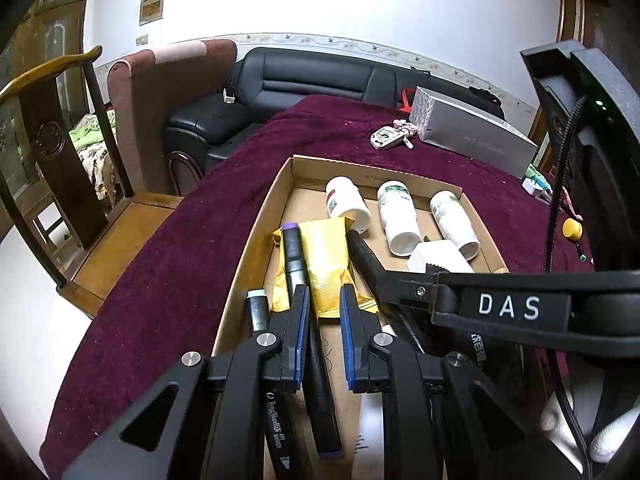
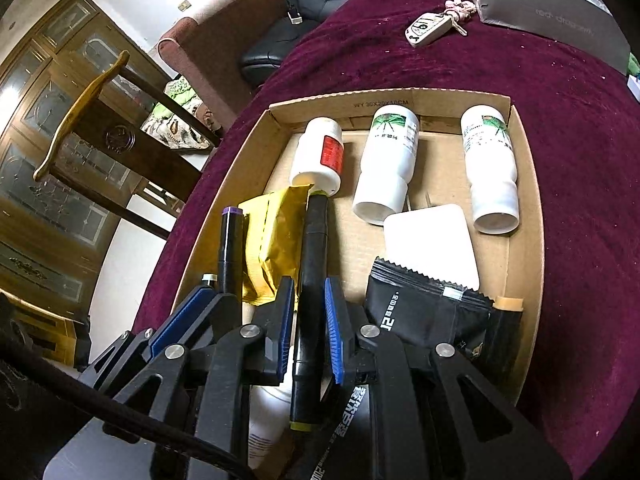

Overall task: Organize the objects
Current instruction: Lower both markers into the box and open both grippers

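Box (image 2: 524,184): shallow open cardboard tray on maroon cloth.
Bottles (image 2: 386,168): three white, lying along the far wall.
Markers (image 2: 312,280): black, lengthwise beside a gold packet (image 2: 276,236).

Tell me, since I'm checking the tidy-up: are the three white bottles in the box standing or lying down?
Lying down. All three white bottles rest on their sides on the cardboard box floor, round ends facing the camera.

Black pouch (image 2: 424,312) covers the white pad's (image 2: 432,240) near edge. Grey box (image 2: 548,12) cut off at frame top. Its lettering too blurred to read.
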A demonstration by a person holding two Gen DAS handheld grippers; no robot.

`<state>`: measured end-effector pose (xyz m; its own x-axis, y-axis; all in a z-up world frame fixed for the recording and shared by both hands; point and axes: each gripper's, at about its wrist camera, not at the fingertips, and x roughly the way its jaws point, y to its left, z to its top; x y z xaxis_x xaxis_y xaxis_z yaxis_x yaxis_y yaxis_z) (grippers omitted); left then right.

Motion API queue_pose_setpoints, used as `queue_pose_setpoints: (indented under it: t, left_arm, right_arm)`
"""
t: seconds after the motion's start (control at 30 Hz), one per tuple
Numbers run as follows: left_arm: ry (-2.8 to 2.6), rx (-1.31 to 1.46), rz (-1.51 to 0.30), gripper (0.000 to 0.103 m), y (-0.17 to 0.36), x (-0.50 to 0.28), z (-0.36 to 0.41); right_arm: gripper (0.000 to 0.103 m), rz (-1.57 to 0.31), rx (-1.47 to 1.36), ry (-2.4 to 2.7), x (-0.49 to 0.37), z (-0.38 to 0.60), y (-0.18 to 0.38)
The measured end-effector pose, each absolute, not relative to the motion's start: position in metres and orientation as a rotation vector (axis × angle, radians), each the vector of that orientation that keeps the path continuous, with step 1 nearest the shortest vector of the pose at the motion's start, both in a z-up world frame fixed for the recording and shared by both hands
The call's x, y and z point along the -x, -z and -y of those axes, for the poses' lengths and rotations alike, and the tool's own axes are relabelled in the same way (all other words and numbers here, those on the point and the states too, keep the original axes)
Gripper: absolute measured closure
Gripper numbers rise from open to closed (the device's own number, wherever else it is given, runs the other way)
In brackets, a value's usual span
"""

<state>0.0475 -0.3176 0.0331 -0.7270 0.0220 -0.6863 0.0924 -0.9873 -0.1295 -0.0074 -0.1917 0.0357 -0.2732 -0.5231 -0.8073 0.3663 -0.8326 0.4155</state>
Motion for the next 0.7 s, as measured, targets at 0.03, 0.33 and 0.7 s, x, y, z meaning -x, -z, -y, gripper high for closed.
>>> queue_pose_setpoints:
  t: [0.03, 0.33, 0.7]
  left_arm:
    - [2.874, -1.148, -0.243, 0.09, -0.033, -0.047, 0.318]
    - [2.874, -1.145, -0.235, 0.056, -0.037, -0.05, 0.316]
    - [2.867, -1.088, -0.234, 0.048, -0.054, -0.064, 0.314]
  right_arm:
    - [0.089, 0.196, -1.429, 2.134, 0.007, 0.192, -0.036]
    - [0.075, 0.213, -1.365, 2.153, -0.003, 0.182, -0.051]
    - [0.069, 0.222, -1.31, 2.151, -0.019, 0.173, -0.064]
